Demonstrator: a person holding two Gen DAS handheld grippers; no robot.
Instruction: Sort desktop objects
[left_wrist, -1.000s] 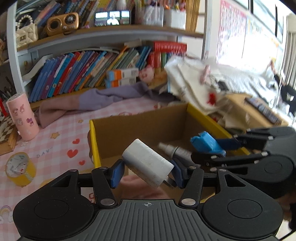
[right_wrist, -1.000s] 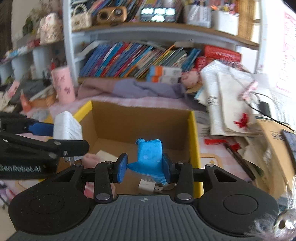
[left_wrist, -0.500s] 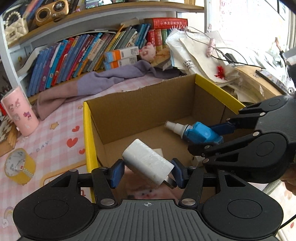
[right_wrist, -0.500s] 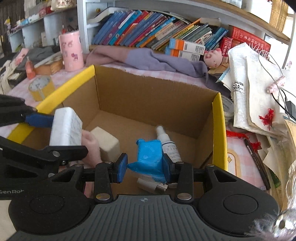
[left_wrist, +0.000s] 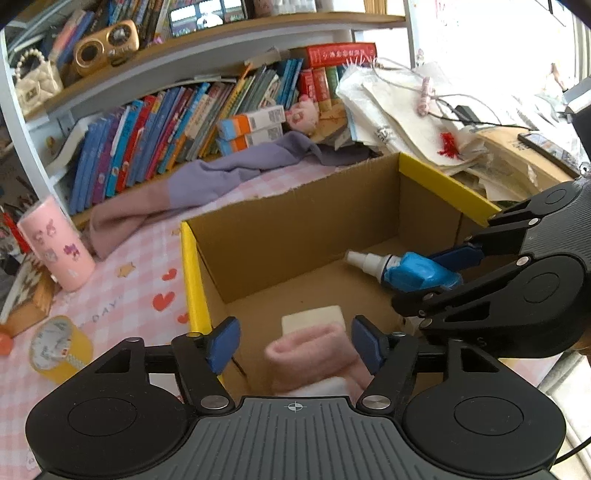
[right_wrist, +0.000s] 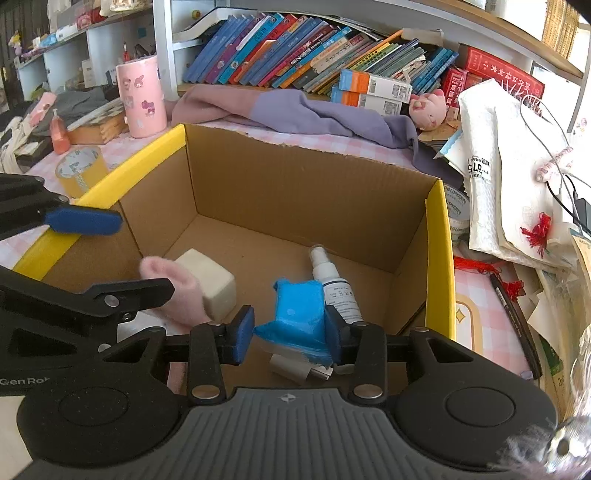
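A cardboard box (left_wrist: 295, 225) with yellow rims sits on the pink desk; it also shows in the right wrist view (right_wrist: 306, 192). My left gripper (left_wrist: 295, 343) is open and empty over the box's near left corner. A white pack edge (left_wrist: 325, 387) shows below it, beside a pink roll (left_wrist: 314, 354) and a cream block (left_wrist: 312, 319). My right gripper (right_wrist: 286, 334) has its jaws parted a little around a blue packet (right_wrist: 299, 317) inside the box; the left pad stands slightly off it. A white spray bottle (right_wrist: 332, 284) lies on the box floor. The cream block (right_wrist: 210, 275) lies left of it.
A yellow tape roll (left_wrist: 59, 347) and a pink cup (left_wrist: 55, 247) stand left of the box. A purple cloth (left_wrist: 221, 177) lies behind it under a bookshelf (left_wrist: 184, 125). Papers and cables (right_wrist: 517, 184) pile up to the right. A small white charger (right_wrist: 295, 369) lies in the box.
My left gripper has opened and let go of the white pack, which dropped into the box. My right gripper's jaws have widened around the blue packet, low in the box.
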